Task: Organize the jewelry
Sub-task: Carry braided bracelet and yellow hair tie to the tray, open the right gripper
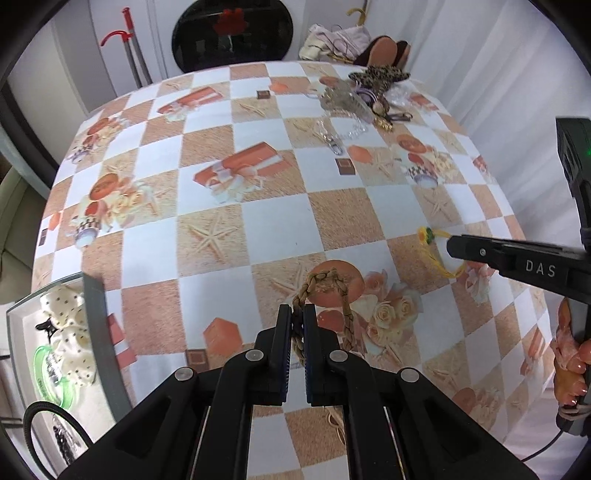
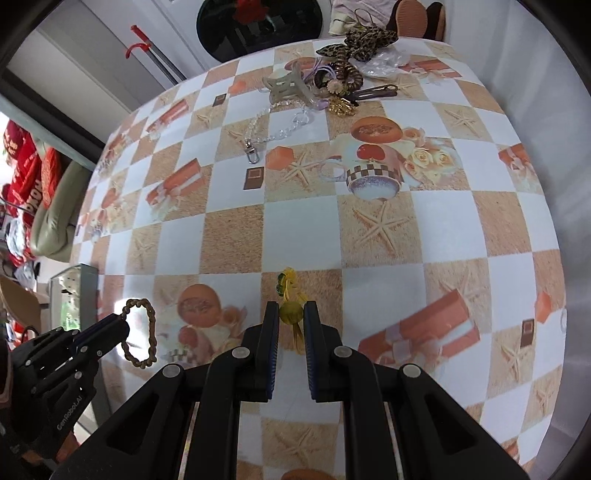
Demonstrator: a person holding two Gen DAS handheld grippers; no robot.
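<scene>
Progress-wise you're maybe halfway: left gripper is pinching the braided bracelet, right gripper is closing around the yellow charm, tray is holding some, far pile is waiting.

A table under a checked tablecloth printed with starfish and gift boxes fills the room's middle. Beyond its far edge stands a white wall with a round black panel (glossy, reflecting something red). Left of that panel leans a red-hooked pole; right of the table hangs a white curtain.
</scene>
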